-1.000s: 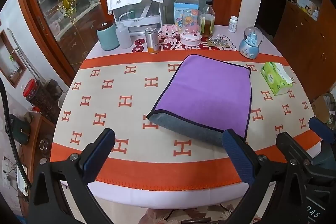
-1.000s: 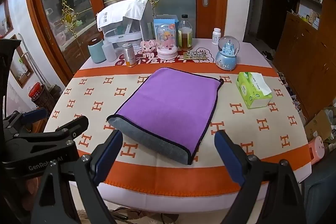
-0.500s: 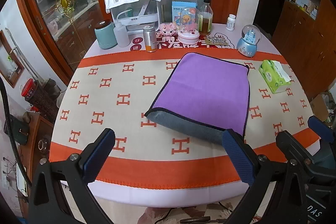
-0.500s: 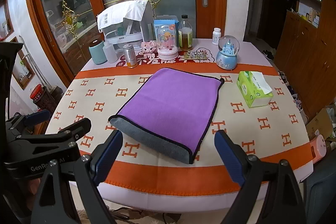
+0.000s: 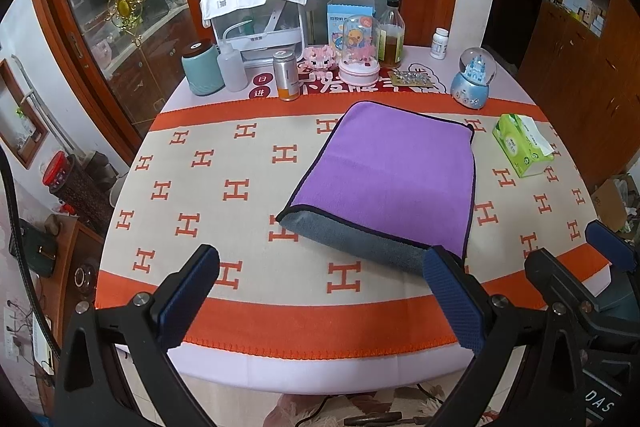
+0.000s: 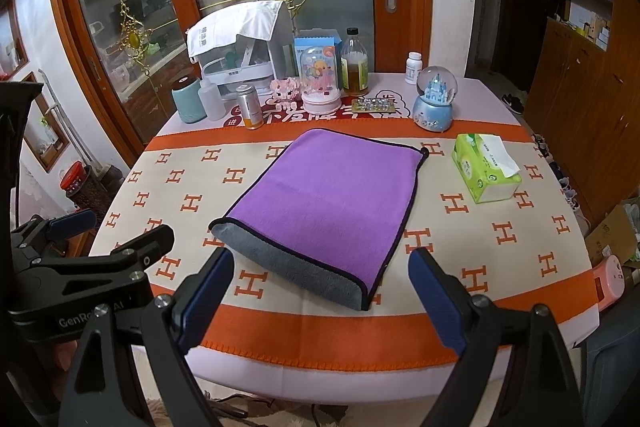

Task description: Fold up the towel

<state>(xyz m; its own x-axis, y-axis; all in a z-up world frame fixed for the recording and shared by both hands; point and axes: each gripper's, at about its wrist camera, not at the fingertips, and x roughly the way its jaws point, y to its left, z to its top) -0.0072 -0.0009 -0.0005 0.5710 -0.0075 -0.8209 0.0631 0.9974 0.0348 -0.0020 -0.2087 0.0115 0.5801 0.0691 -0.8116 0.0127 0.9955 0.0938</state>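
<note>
A purple towel (image 5: 392, 171) with a grey underside and dark trim lies folded flat on the patterned tablecloth; it also shows in the right wrist view (image 6: 332, 199). Its grey folded edge faces me. My left gripper (image 5: 320, 291) is open and empty, held back over the table's near edge, short of the towel's near edge. My right gripper (image 6: 320, 291) is open and empty, also back from the towel's near edge. The right gripper shows at the right of the left view (image 5: 576, 267), and the left gripper at the left of the right view (image 6: 116, 243).
A green tissue pack (image 5: 522, 149) lies right of the towel. Along the table's far side stand a snow globe (image 5: 472, 79), a bottle (image 5: 391, 37), a dome toy (image 5: 359, 53), a can (image 5: 286, 75), a teal jar (image 5: 201, 67) and a white appliance (image 5: 260, 15). The round table edge (image 5: 320, 371) is near.
Both grippers have drawn back and up a little from the table, so the towel looks slightly farther. The towel has not moved and both grippers stay open.
</note>
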